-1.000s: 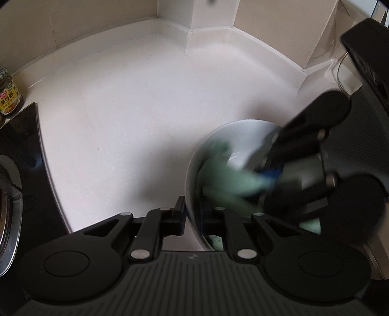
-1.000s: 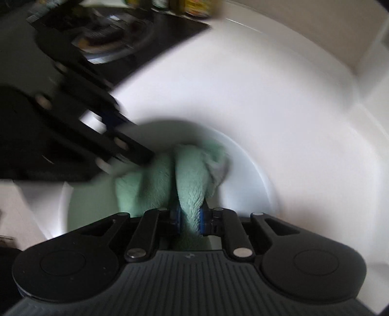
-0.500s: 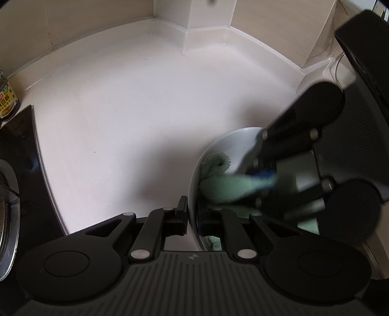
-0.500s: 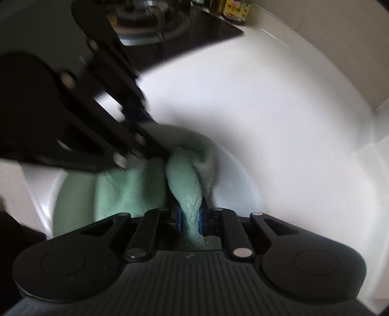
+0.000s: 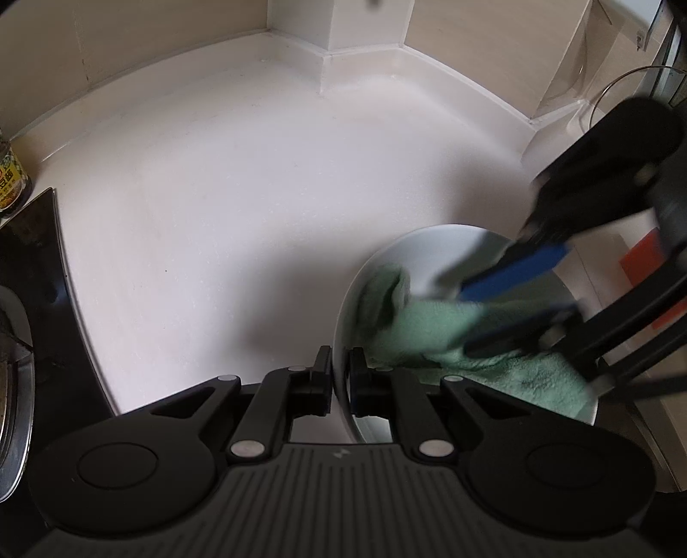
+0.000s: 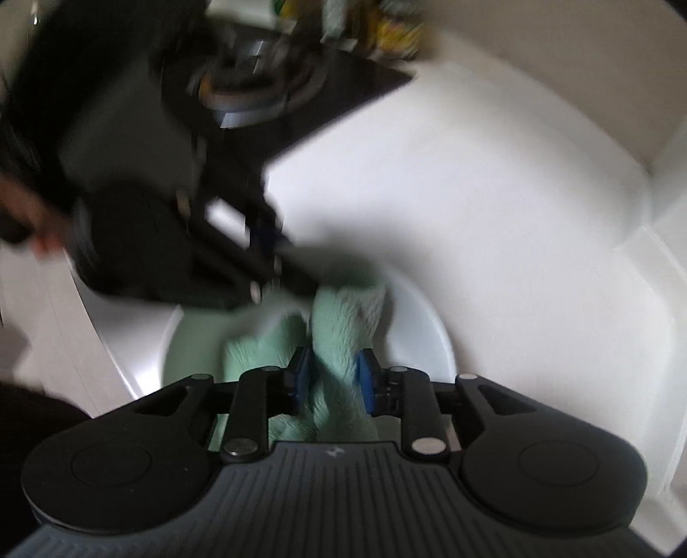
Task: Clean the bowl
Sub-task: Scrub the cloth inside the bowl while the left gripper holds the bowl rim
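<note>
Nearest the left wrist camera, the left tongs [image 5: 341,369] are clenched on the rim of the white bowl [image 5: 433,249], one finger outside the wall and one inside. The bowl sits on the white tabletop [image 5: 240,206] at the lower right of that view, close to the tabletop's front edge. A green cloth [image 5: 429,326] lies crumpled inside the bowl, covering much of its floor and near wall.

From the right, the right tongs [image 5: 506,309] reach down into the bowl over the cloth, their blue pads [image 5: 515,274] blurred by motion. Seen from the right wrist, the right tongs [image 6: 332,377] are opening, with a fold of the green cloth [image 6: 343,330] standing between the pads; whether the pads still press on it cannot be told from the blur. The black body of the left tongs [image 6: 266,257] crosses the upper left of that view and hides the bowl's [image 6: 425,335] far left rim. A person's hand [image 6: 25,214] shows as a blur at the left edge.

Beyond the bowl, the tabletop stretches bare to the beige wall corner [image 5: 330,56]. At the left edge lies a black stove top [image 5: 30,274] with a metal burner ring [image 6: 253,90], and a jar with a yellow label [image 5: 10,180] stands just behind it. Blurred jars [image 6: 386,30] show behind the stove in the right wrist view. At the far right, a thin wire hoop [image 5: 618,81] stands by the wall.
</note>
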`<state>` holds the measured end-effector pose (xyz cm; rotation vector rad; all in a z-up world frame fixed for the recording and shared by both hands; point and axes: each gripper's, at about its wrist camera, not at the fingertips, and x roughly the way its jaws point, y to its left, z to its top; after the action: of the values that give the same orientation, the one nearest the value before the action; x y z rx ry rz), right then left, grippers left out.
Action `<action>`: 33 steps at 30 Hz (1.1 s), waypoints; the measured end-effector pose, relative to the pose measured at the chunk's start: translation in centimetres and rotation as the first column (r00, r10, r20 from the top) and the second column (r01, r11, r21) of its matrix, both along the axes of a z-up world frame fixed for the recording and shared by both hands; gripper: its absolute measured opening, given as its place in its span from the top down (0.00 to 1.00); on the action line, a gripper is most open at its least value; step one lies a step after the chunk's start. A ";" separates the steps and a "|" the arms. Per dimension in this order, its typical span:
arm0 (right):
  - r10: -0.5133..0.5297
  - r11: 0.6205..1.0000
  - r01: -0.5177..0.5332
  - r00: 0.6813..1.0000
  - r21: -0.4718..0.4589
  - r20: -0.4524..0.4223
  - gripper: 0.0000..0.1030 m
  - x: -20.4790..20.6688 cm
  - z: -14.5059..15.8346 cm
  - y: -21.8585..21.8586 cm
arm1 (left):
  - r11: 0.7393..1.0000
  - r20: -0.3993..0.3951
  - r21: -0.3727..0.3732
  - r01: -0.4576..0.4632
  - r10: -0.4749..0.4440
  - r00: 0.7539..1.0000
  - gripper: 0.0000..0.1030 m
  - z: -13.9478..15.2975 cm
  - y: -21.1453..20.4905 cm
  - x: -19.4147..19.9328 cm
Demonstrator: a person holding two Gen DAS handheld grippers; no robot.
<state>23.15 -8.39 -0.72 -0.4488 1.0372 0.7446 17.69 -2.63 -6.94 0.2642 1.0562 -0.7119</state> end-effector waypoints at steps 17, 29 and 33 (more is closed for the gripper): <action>0.001 0.991 -0.008 0.999 -0.133 -0.053 0.86 -1.7 -5.6 0.5 | 1.000 0.016 0.016 0.001 -0.002 1.000 0.95 0.0 -0.2 -0.1; 0.084 0.960 -0.091 0.996 -0.264 -0.039 0.90 -0.8 -5.9 0.9 | 1.000 0.023 0.023 0.008 -0.008 1.000 0.95 -0.2 -0.2 -0.2; 0.105 0.980 -0.123 0.987 -0.154 -0.119 0.90 -1.3 -5.8 1.5 | 1.000 0.022 0.022 0.008 -0.009 1.000 0.95 -0.2 -0.2 -0.1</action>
<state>21.88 -6.90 -6.50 -0.6156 1.1878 0.7979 17.55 -2.84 -7.15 0.2951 1.0425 -0.7036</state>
